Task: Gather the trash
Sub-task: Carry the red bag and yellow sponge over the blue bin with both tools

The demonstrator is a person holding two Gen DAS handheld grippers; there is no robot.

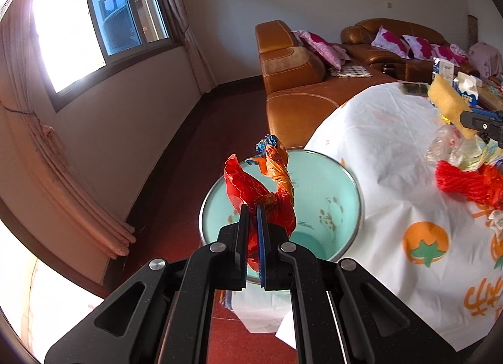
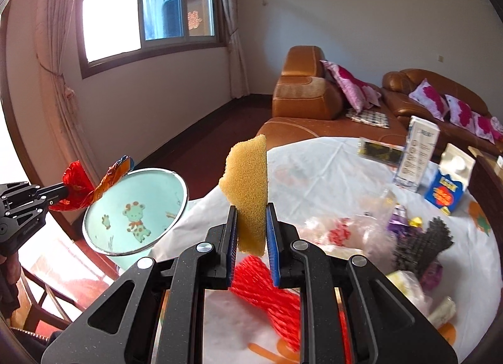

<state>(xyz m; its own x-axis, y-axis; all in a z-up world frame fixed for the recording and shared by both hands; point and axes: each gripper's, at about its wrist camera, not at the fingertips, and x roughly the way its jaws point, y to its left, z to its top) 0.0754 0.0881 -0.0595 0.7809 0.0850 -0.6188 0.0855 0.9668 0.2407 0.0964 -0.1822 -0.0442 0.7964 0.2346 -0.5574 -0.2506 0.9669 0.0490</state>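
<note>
My left gripper [image 1: 252,211] is shut on a crumpled red and orange wrapper [image 1: 264,188] and holds it right above the open mouth of the mint-green trash bin [image 1: 333,203]. In the right wrist view the left gripper [image 2: 64,190] holds that wrapper [image 2: 91,183] over the bin's far rim [image 2: 180,188]. My right gripper [image 2: 251,210] is shut on a yellow sponge [image 2: 248,188], held above the table edge. The sponge also shows in the left wrist view [image 1: 448,103]. A red net bag [image 2: 267,288] lies on the table under the right gripper.
The round table has a white cloth [image 2: 317,172] with orange prints. On it lie clear plastic wrappers [image 2: 352,232], a black brush [image 2: 421,244], a blue milk carton [image 2: 449,178] and a white box [image 2: 415,153]. Brown sofas [image 1: 292,72] stand behind. The bin stands on the red floor [image 1: 176,182].
</note>
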